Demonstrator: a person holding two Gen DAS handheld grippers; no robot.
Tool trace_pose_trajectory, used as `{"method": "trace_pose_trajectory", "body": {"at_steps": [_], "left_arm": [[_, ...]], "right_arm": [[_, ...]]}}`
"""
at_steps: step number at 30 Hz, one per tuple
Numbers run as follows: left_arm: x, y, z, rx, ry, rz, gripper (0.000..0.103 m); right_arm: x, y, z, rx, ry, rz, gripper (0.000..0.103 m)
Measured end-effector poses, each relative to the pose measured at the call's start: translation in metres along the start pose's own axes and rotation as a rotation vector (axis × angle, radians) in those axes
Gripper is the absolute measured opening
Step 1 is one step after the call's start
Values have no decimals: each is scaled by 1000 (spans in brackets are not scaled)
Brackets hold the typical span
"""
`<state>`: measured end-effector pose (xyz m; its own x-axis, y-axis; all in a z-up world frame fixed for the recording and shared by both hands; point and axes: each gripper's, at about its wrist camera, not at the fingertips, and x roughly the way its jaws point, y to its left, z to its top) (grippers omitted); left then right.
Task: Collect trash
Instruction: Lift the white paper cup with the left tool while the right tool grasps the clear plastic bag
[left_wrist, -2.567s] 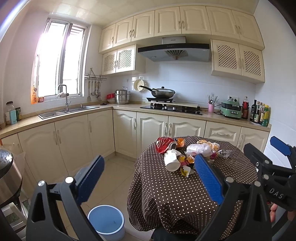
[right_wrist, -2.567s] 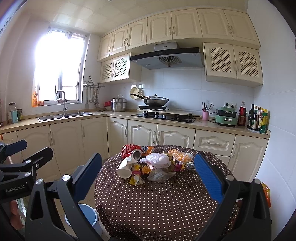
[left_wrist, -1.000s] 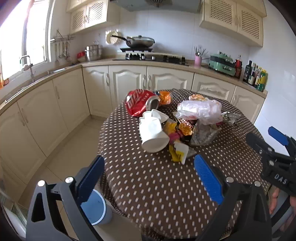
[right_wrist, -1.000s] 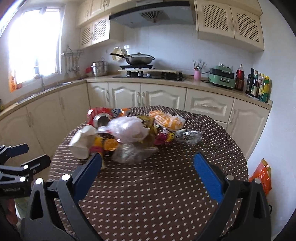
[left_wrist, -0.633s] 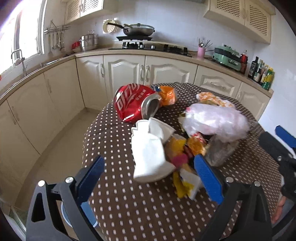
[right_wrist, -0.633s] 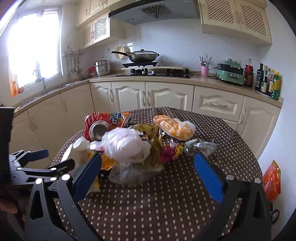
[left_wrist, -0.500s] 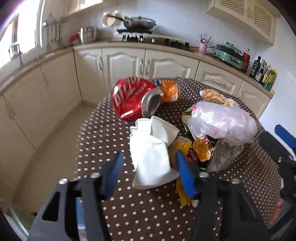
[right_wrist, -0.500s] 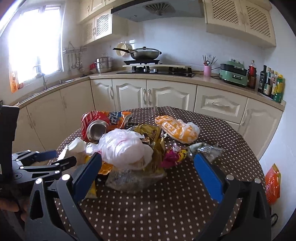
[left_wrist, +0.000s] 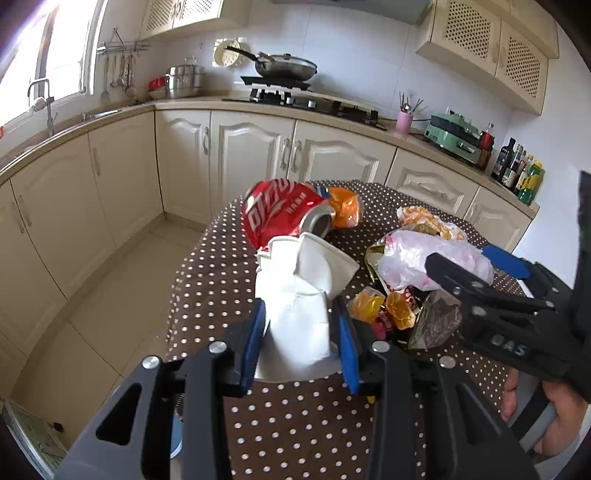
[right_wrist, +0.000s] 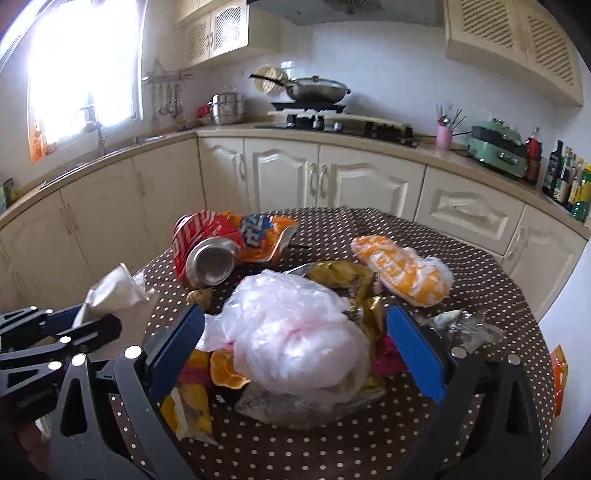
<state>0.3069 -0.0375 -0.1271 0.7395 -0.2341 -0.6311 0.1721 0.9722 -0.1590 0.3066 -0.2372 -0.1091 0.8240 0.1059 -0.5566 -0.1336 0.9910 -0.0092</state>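
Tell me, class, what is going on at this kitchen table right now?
A person with a gripper in each hand is clearing litter from a round polka-dot table. The left gripper has just been closing its jaws around a crushed white paper cup; the blue pads sit at its sides. The right gripper, jaws wide and just starting to close, straddles a crumpled clear plastic bag. A red soda can and snack wrappers still lie on the cloth.

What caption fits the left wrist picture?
Left claw closing around a crumpled white paper cup on the dotted table.
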Motion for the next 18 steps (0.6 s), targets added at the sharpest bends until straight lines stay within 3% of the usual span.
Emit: {"method": "trace_pose_trajectory", "body": {"at_steps": [1,2,8,14,18], "left_arm": [[-3,2,0,0,-4,-1,36],[-5,4,-1,-2,-6,-4,36],[-21,23,-6,-41,-25,-14,36],[-46,55,-12,-86,-70,6,36],[-68,93,-23,-139,-103,51,36]], "right_arm": [[1,0,0,-4,8,1,67],[3,1,0,-11,23,0,55],[-2,2,-2,-27,24,-6,44],[-42,22,11,-20,-153,-77,42],[-60,76,20,-78,-201,51,42]]}}
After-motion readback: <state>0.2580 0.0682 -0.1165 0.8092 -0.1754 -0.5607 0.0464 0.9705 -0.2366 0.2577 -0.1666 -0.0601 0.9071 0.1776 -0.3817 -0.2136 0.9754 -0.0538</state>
